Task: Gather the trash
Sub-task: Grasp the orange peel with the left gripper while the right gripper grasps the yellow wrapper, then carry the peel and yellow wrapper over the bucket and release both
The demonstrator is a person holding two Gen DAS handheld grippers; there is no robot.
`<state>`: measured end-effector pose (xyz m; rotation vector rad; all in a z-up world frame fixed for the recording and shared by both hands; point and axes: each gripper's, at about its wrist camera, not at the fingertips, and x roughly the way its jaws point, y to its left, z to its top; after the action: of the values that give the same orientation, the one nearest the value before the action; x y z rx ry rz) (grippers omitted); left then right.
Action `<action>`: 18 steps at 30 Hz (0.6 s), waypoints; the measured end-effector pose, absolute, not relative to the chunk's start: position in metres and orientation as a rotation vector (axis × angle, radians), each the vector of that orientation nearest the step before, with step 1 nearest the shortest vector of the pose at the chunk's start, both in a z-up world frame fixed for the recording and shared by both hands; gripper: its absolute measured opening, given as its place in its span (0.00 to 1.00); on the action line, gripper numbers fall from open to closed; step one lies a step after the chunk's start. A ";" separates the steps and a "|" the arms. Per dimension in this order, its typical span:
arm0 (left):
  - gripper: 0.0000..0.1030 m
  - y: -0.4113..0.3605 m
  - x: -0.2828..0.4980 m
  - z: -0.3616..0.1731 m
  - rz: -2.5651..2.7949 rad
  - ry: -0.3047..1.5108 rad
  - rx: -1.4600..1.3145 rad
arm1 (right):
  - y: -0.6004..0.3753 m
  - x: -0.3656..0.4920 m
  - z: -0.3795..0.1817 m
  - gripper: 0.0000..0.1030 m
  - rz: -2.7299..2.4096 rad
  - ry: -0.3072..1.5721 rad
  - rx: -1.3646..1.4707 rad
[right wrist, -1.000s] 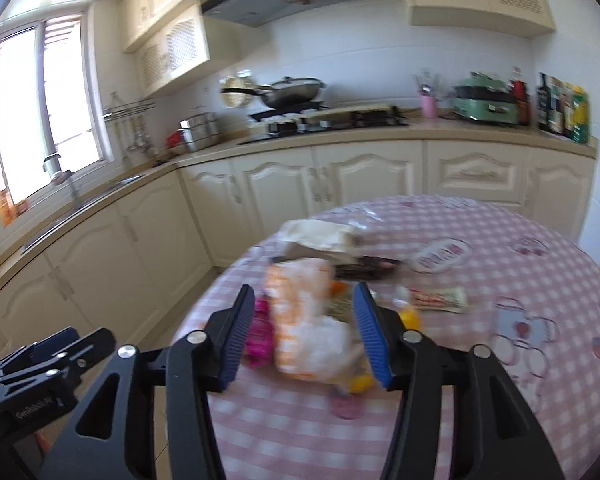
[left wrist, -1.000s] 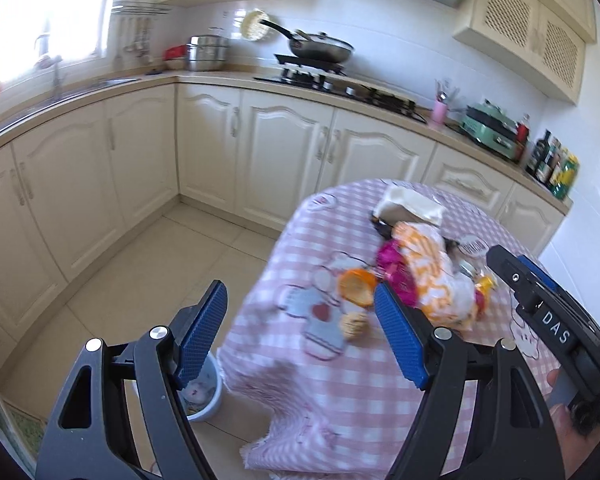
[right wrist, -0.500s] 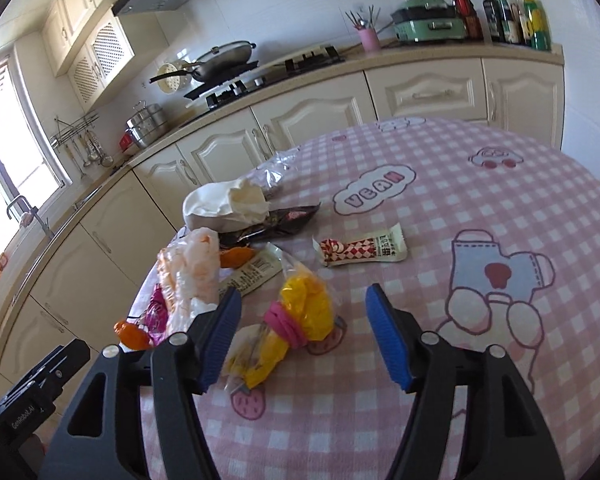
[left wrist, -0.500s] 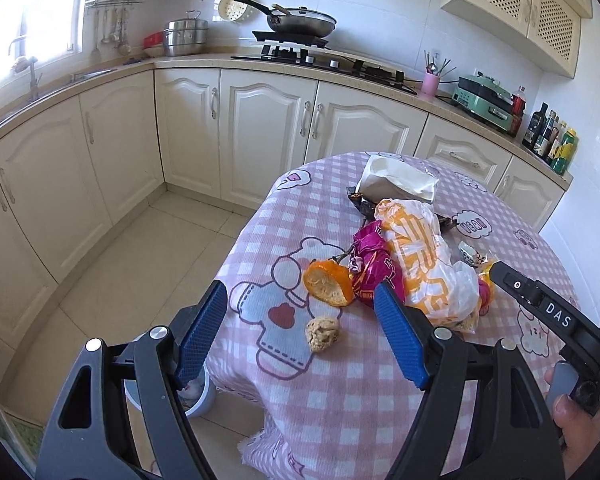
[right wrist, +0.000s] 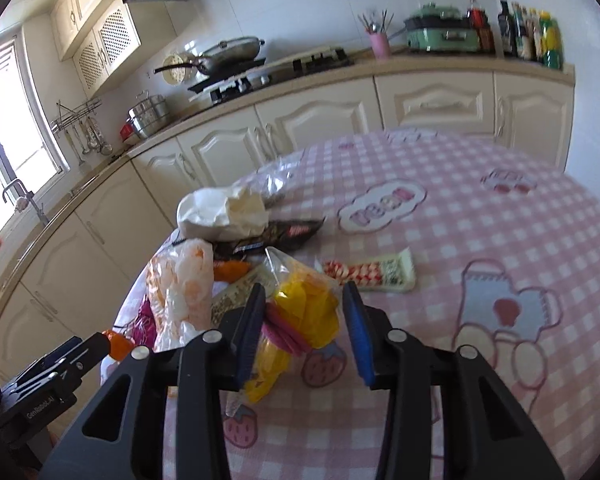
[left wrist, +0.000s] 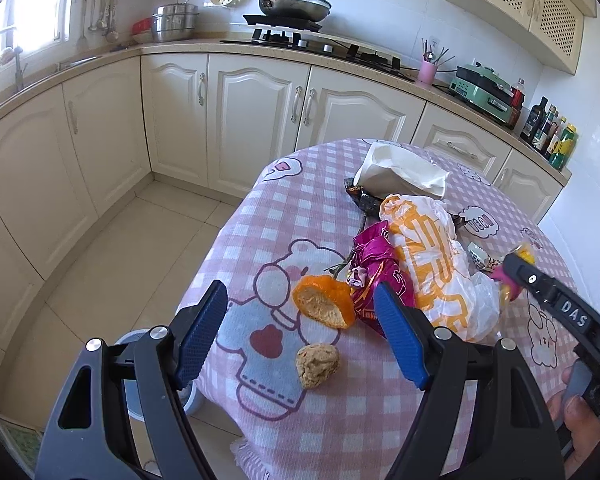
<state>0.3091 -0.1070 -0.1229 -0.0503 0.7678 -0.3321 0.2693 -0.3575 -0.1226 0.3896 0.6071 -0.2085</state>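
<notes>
Right gripper [right wrist: 306, 334] jaws narrowed around one yellow bag [right wrist: 306, 308]; left gripper [left wrist: 300, 338] wide.

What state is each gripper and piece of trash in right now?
Left gripper: open, above the bread lump.
Right gripper: open, fingers either side of the yellow bag.
Orange peel: loose on the table.
Purple wrapper: crumpled.
Orange-and-white bag: crumpled.
</notes>
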 end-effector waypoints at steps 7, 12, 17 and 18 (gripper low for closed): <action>0.53 -0.114 0.320 -0.130 -0.366 0.793 -0.055 | -0.365 0.264 -0.115 0.38 -0.220 0.549 0.379; 0.28 -0.116 0.321 -0.132 -0.393 0.798 -0.074 | -0.362 0.264 -0.111 0.38 -0.219 0.537 0.360; 0.27 -0.103 0.310 -0.115 -0.397 0.730 -0.119 | -0.360 0.257 -0.101 0.38 -0.248 0.503 0.340; 0.27 -0.101 0.309 -0.113 -0.396 0.722 -0.126 | -0.359 0.255 -0.096 0.38 -0.254 0.488 0.331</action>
<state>0.3092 -0.1008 -0.1129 -0.1263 0.7223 -0.3962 0.2547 -0.3586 -0.0959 0.3314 0.4882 -0.2536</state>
